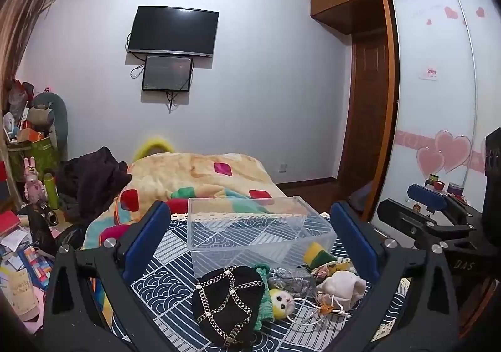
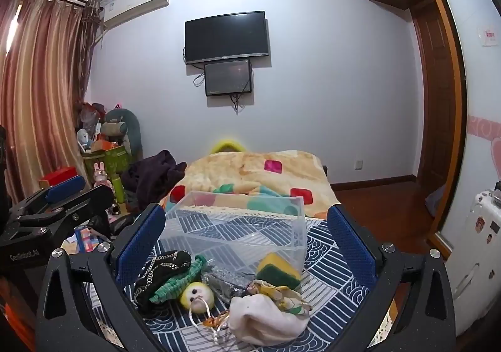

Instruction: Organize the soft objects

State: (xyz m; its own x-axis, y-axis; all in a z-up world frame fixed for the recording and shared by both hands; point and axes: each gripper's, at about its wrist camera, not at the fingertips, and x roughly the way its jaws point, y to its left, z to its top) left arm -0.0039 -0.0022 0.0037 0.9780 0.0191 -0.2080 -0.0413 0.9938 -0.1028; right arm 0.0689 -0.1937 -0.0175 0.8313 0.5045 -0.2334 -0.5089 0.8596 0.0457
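Note:
A clear plastic bin (image 1: 260,228) (image 2: 238,227) stands empty on a blue patterned cloth. In front of it lies a heap of soft things: a black hat with gold chains (image 1: 227,305) (image 2: 159,270), a green knit piece (image 2: 177,283), a yellow-white plush ball (image 1: 281,303) (image 2: 197,295), a silver pouch (image 1: 291,280), a yellow-green sponge (image 1: 317,253) (image 2: 278,267) and a cream pouch (image 1: 343,286) (image 2: 266,317). My left gripper (image 1: 250,245) is open above the heap, holding nothing. My right gripper (image 2: 247,245) is open too, empty, beside it on the right.
A bed with a colourful blanket (image 1: 188,176) lies behind the bin. Clutter and boxes (image 1: 25,227) fill the floor at left. A wardrobe with sliding doors (image 1: 438,101) stands at right, two screens (image 1: 172,33) hang on the far wall. A white suitcase (image 2: 479,242) stands at far right.

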